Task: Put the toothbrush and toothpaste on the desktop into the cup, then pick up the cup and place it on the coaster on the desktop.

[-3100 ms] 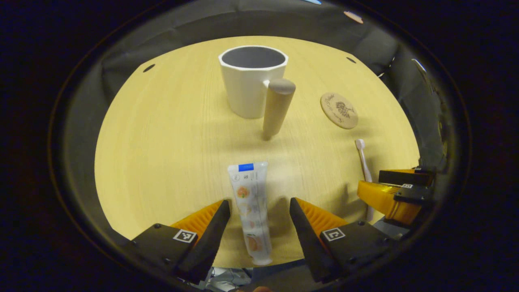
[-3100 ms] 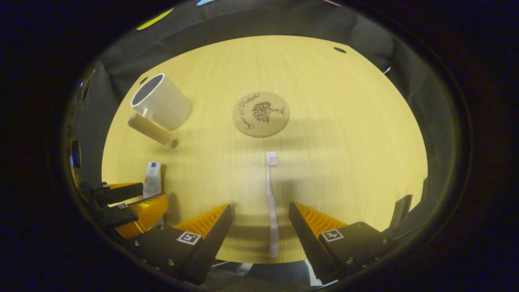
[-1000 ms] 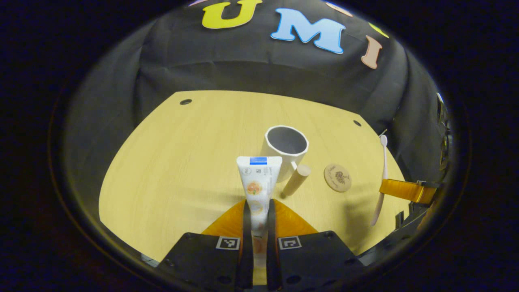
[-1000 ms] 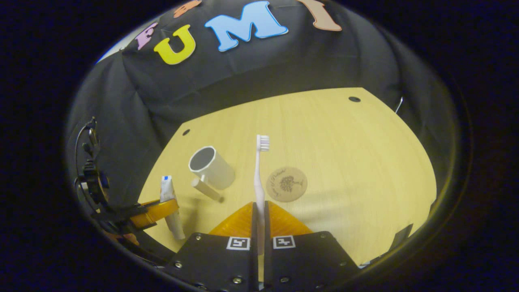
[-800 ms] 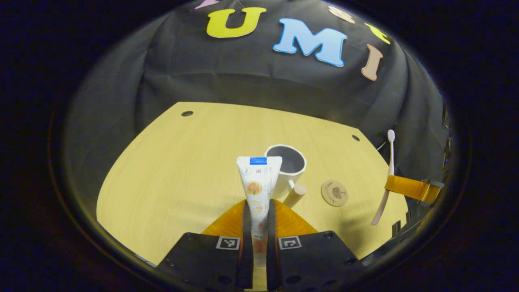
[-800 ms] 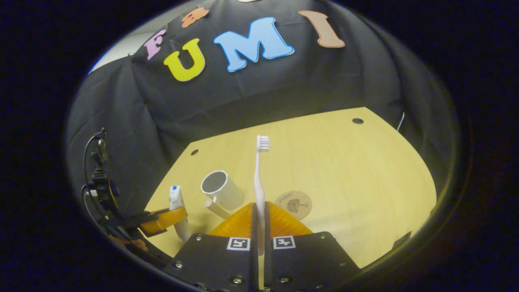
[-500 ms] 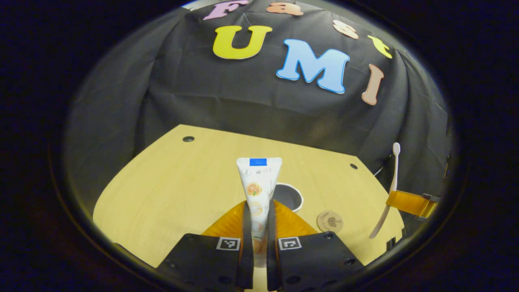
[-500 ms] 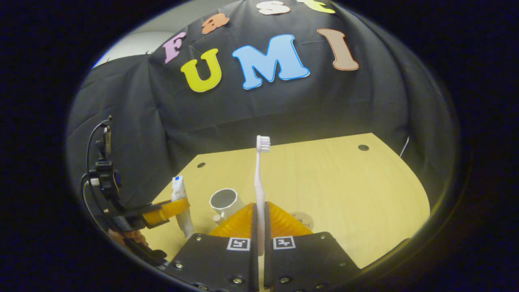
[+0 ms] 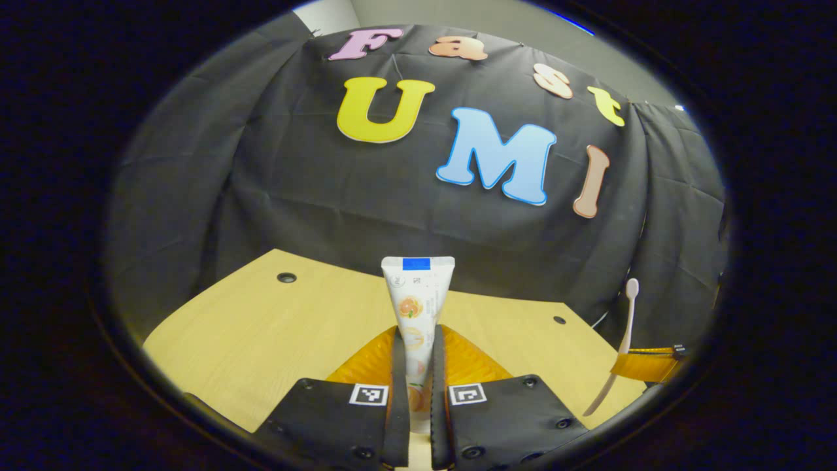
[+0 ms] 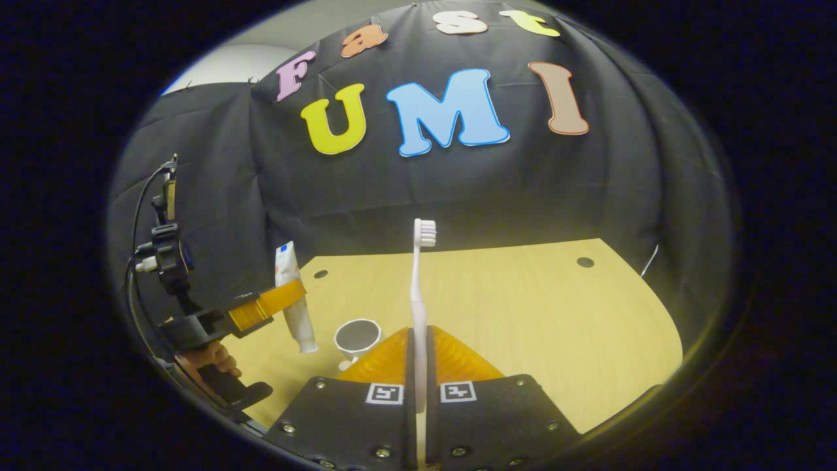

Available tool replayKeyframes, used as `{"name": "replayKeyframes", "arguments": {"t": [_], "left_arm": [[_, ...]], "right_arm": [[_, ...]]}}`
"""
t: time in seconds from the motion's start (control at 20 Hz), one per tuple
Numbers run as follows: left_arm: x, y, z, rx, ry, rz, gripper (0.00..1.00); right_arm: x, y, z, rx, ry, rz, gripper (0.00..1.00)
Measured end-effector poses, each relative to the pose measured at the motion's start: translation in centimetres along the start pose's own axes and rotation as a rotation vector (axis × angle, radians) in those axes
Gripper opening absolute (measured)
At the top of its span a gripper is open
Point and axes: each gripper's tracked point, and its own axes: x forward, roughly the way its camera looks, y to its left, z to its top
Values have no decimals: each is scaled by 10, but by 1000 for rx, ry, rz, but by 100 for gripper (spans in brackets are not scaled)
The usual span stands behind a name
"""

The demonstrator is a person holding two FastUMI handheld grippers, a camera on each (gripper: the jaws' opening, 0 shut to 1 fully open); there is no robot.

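Note:
My left gripper (image 9: 414, 340) is shut on the white toothpaste tube (image 9: 416, 294), which stands upright between its fingers, high above the wooden desktop (image 9: 274, 327). My right gripper (image 10: 417, 340) is shut on the pale toothbrush (image 10: 418, 288), bristles up. In the right gripper view the white cup (image 10: 356, 337) stands on the desktop below, its opening up, just right of the tube's lower end (image 10: 304, 340), with the left gripper (image 10: 278, 297) at the left. In the left gripper view the right gripper (image 9: 644, 363) holds the toothbrush (image 9: 621, 340) at the far right.
The black cloth wall (image 9: 366, 196) rises behind the desktop. Small round holes (image 9: 286, 277) mark the desktop's far corners. In the right gripper view a hand (image 10: 209, 360) holds the left gripper's handle, with cables (image 10: 160, 248) above it.
Both grippers closed on the toothpaste and toothbrush, lifted them off the desktop and tilted upward. Over the last second they rose further; the cup and coaster slid down out of the left gripper view.

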Motion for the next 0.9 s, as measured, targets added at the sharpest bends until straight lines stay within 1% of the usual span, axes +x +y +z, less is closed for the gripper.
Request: {"name": "replayKeyframes", "arguments": {"t": [0.3,0.4,0.55,0.65,0.7,0.75,0.9], "left_arm": [[34,-19,8,-11,-59,-69,20],[56,-20,0,-17,-44,-79,19],[78,-18,-20,-10,-6,-82,20],[84,-20,-36,18,13,-92,20],[87,-22,-45,41,23,-100,23],[90,-20,-53,64,37,-90,23],[91,-22,-71,72,82,-98,24]], "right_arm": [[3,0,3,5,27,-4,6],[7,-1,6,2,31,-8,6],[14,-3,5,0,50,-9,6],[16,-1,4,-2,59,-7,6],[18,1,1,1,66,-4,6],[19,2,0,0,72,-1,6],[23,5,-4,-5,88,7,6]]}}
